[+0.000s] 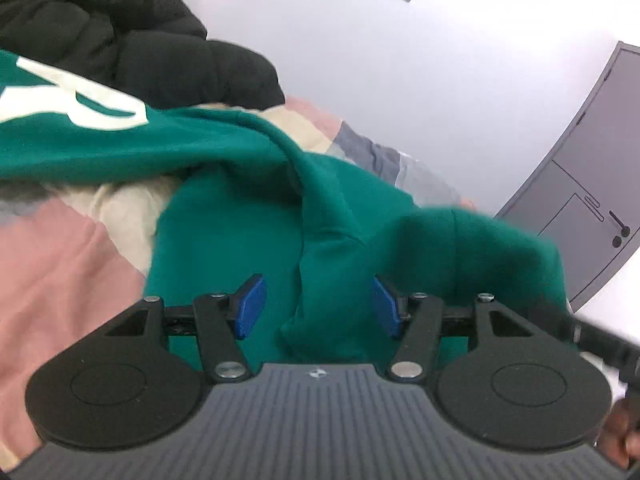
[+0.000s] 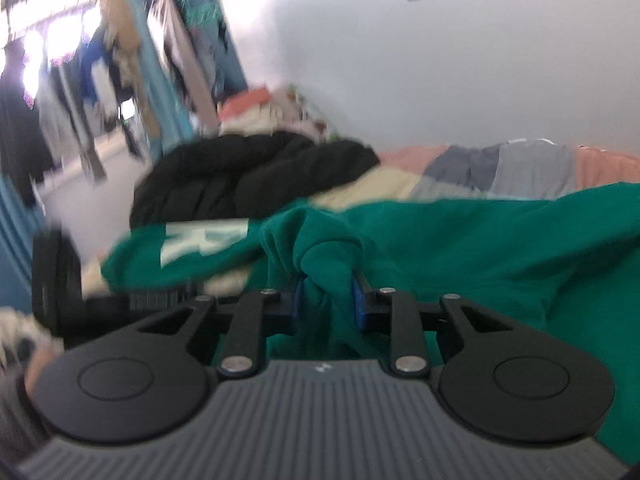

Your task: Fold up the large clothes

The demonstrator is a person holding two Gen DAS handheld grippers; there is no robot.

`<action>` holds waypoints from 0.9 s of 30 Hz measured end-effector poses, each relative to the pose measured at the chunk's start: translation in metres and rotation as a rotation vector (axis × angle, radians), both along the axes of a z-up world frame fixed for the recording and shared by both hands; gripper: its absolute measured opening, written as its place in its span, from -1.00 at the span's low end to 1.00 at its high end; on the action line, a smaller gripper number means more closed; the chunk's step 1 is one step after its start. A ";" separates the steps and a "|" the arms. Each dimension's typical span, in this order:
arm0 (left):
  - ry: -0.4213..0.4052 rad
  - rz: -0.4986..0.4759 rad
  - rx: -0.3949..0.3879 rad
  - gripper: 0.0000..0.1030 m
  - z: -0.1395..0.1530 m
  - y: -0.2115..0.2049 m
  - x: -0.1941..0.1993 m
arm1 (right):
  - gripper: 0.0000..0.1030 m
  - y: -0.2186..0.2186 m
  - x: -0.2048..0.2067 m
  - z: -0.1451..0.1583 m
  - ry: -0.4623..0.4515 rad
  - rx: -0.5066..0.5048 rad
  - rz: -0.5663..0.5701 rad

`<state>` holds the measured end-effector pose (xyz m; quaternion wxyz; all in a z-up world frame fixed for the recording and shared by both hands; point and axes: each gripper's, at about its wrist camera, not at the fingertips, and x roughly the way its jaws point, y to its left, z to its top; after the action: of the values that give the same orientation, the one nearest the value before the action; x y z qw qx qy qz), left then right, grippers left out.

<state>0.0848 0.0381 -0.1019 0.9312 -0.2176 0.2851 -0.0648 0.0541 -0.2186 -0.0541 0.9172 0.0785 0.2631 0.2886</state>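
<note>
A large green sweatshirt (image 1: 224,220) with white lettering lies rumpled on a patchwork bedspread (image 1: 60,272). My left gripper (image 1: 318,308) is open, its blue pads (image 1: 250,306) apart on either side of a raised fold of the green fabric. My right gripper (image 2: 330,300) is shut on a bunched piece of the green sweatshirt (image 2: 460,240) and holds it up off the bed. The white lettering (image 2: 204,240) shows to the left in the right wrist view.
A black puffer jacket (image 1: 120,40) lies on the bed behind the sweatshirt; it also shows in the right wrist view (image 2: 248,176). A grey door (image 1: 592,168) stands at the right. A rack of hanging clothes (image 2: 120,60) is at the far left.
</note>
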 end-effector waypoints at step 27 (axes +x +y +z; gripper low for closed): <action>-0.017 -0.046 0.107 0.24 0.006 -0.024 -0.013 | 0.44 -0.048 -0.025 -0.016 0.315 0.276 0.056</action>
<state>0.0722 0.0142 -0.0960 0.9422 -0.1603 0.2853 -0.0725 0.0294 -0.2665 -0.0696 0.8370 0.2405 0.3630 0.3313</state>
